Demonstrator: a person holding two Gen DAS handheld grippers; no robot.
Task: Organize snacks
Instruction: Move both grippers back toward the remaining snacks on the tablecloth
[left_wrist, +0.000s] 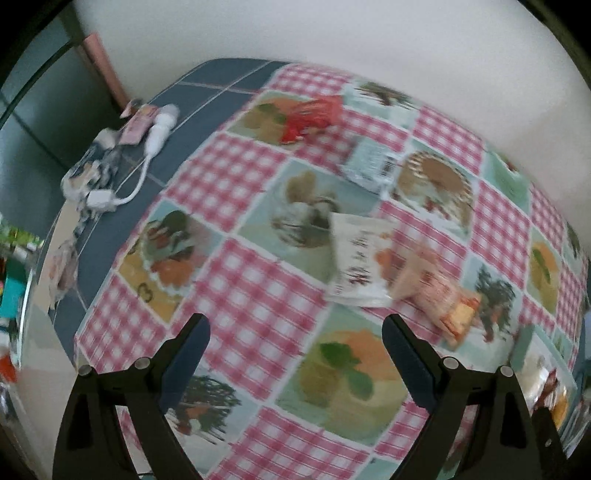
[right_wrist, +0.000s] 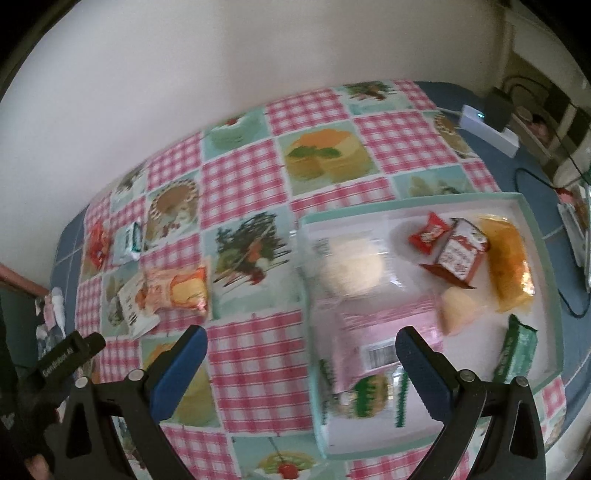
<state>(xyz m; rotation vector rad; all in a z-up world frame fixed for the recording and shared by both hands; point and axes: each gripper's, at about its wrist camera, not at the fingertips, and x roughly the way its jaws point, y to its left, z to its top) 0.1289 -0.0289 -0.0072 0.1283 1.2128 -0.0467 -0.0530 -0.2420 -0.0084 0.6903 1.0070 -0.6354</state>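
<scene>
Four snack packets remain loose on the checked tablecloth (left_wrist: 258, 295) while a mint-rimmed tray (right_wrist: 532, 221) at the right of the table already holds the rest. Nearest the left gripper (left_wrist: 295, 354) lie a white packet (left_wrist: 358, 258) and, touching or overlapping its right edge, an orange-and-pink wrapped cake (left_wrist: 436, 291); the pair sits just ahead and to the right of the gripper's open fingers, with the cake's long axis running from far left to near right in the left wrist view. Farther off toward the wall lie a red packet (left_wrist: 314, 118) and a pale blue-green packet (left_wrist: 369, 162), a little apart from each other.

The left gripper hovers above the cloth with its jaws spread wide and nothing between them. The right gripper (right_wrist: 301, 365) is likewise wide open and empty, poised over the near left corner of the tray, where a large pink-and-white bag (right_wrist: 373, 332) lies beneath a clear-wrapped round bun (right_wrist: 351, 269). Farther right in the tray are a small red packet (right_wrist: 430, 232), a red-and-white carton (right_wrist: 461, 254), a long orange packet (right_wrist: 508, 258) and a green bar (right_wrist: 517, 350).

The left hand appears the better placed for the white packet and cake, needing to reach forward and right; from the right gripper they lie well off to the left. Both views are motion-blurred, so printing cannot be read.
</scene>
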